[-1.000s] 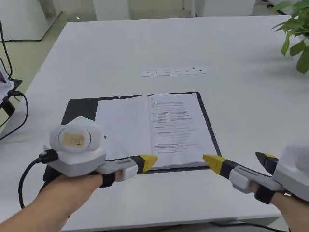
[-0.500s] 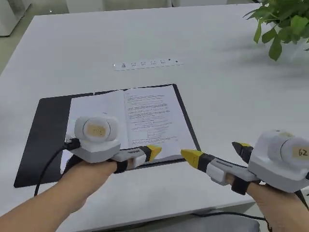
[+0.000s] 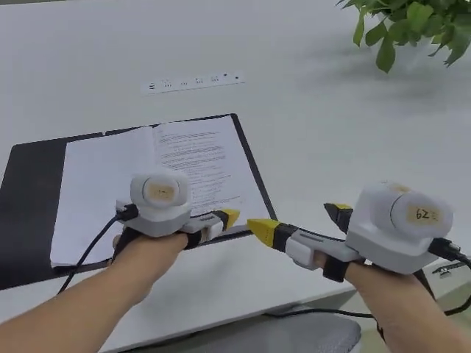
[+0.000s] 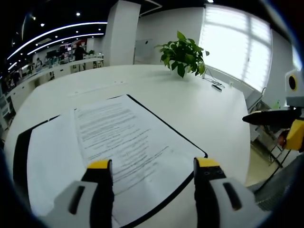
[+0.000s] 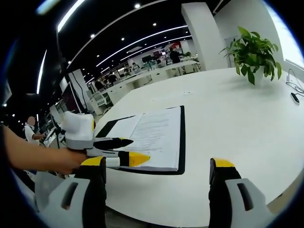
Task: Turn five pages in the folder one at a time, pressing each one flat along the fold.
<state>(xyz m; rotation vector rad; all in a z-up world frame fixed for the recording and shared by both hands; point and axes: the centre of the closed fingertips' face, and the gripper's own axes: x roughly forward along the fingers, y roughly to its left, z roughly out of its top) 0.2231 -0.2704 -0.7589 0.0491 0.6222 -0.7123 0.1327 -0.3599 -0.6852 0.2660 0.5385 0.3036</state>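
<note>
White bench [image 3: 331,110], plant [image 3: 397,26] at the far right. Folder [image 3: 29,191] lies open and flat at near left, with a printed page [image 3: 195,165] on its right side. Left tool [image 3: 227,218] released, jaws apart over that page's near edge. Right tool [image 3: 298,217] released too, jaws wide, just beside the folder's near right corner and over bare bench.

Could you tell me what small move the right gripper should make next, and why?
Probably ease the right gripper leftward to the lower right corner of the printed page and pinch that one sheet. Its jaws stand open just off the folder, holding nothing; the left gripper hovers open over the page's lower edge, and the page lies flat.
</note>
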